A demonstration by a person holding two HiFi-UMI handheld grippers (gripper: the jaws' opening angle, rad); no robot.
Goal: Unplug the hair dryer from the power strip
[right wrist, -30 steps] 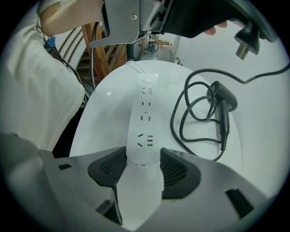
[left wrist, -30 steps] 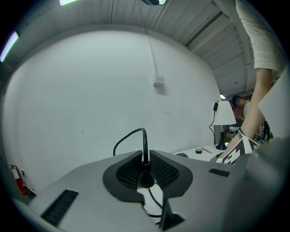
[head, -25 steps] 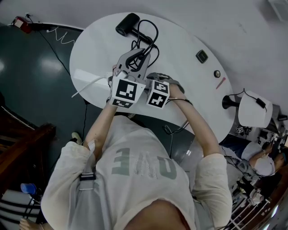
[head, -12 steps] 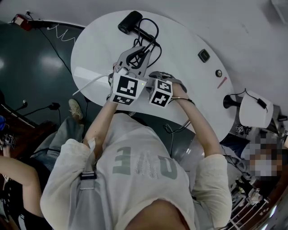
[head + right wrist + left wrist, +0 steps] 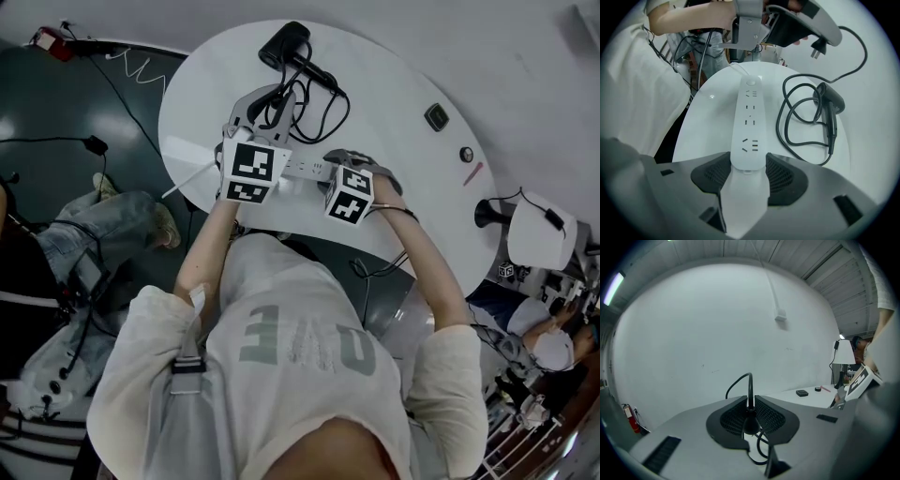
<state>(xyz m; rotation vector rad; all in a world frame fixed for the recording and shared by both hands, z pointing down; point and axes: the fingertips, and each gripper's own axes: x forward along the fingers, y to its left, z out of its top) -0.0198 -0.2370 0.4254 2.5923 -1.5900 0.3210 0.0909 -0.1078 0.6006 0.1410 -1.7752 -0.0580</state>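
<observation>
- Pretty much done: left gripper [image 5: 750,404] jaws pinch the black plug [image 5: 750,422], clear of the long white power strip [image 5: 749,119].
- Right gripper [image 5: 749,169] jaws, wide, clamp its end; black hair dryer [image 5: 829,105] sits on the white table [image 5: 710,138].

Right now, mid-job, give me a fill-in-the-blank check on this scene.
The right claw grips one end of the white ____.
The left claw is shut on the ____ of the hair dryer.
Every one of the sockets in view is ____.
Missing words: power strip; plug; empty.
</observation>
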